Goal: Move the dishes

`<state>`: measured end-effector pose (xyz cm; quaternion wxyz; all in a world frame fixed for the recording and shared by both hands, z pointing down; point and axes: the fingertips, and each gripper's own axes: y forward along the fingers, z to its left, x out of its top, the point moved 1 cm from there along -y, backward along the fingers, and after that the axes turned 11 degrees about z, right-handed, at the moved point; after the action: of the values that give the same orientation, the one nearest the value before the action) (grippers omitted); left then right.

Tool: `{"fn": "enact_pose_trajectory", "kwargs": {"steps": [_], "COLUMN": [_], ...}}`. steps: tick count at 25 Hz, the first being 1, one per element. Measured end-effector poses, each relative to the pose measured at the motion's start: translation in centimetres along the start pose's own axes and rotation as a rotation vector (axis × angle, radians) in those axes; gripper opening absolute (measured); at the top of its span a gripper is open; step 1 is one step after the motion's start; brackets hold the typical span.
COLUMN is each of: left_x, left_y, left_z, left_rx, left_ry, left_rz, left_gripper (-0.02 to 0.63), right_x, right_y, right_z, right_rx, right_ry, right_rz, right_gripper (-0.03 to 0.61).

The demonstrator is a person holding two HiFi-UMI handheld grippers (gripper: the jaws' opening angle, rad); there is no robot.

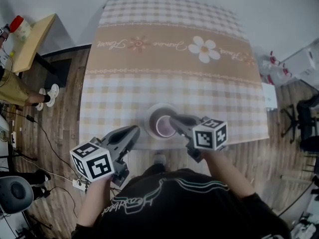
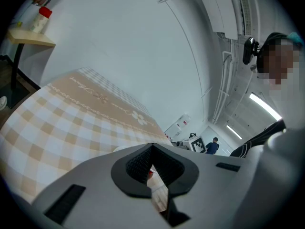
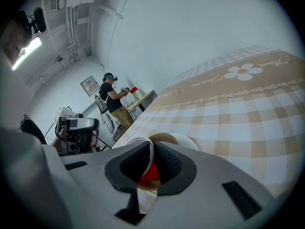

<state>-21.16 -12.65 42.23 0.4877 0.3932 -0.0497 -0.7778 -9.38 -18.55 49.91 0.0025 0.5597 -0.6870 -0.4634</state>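
Bowl [image 1: 163, 126]: red inside, standing on white plate [image 1: 151, 109]. Location: near edge of table [image 1: 164, 78] with checked cloth, directly in front of person.
Right gripper [image 1: 172, 119]: jaws narrow, pinched on bowl's right rim, thin rim wall between pads.
Left gripper [image 1: 136, 130]: jaw tips together, nothing between them, just beside plate's left edge; contact with plate not discernible.

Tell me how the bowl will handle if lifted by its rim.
The bowl looks rigid and thin-walled, so probably light. Pinched at one side by the right gripper, it may tilt. Its smooth rim could slip.
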Motion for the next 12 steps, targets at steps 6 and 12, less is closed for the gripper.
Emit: {"fn": "enact_pose_trajectory", "kwargs": {"steps": [6, 12], "left_x": [0.2, 0.2], "left_y": [0.0, 0.6], "left_z": [-0.4, -1.2], "left_rx": [-0.019, -0.020], "left_ry": [-0.006, -0.008], "left_rz": [-0.014, -0.023], "left_gripper": [-0.005, -0.005], "right_x": [0.7, 1.2], "right_y": [-2.3, -6.3], "right_z": [0.2, -0.4], "right_rx": [-0.005, -0.045], "right_ry": [0.021, 0.042], "right_rz": [-0.081, -0.180], "right_gripper": [0.040, 0.040]}}
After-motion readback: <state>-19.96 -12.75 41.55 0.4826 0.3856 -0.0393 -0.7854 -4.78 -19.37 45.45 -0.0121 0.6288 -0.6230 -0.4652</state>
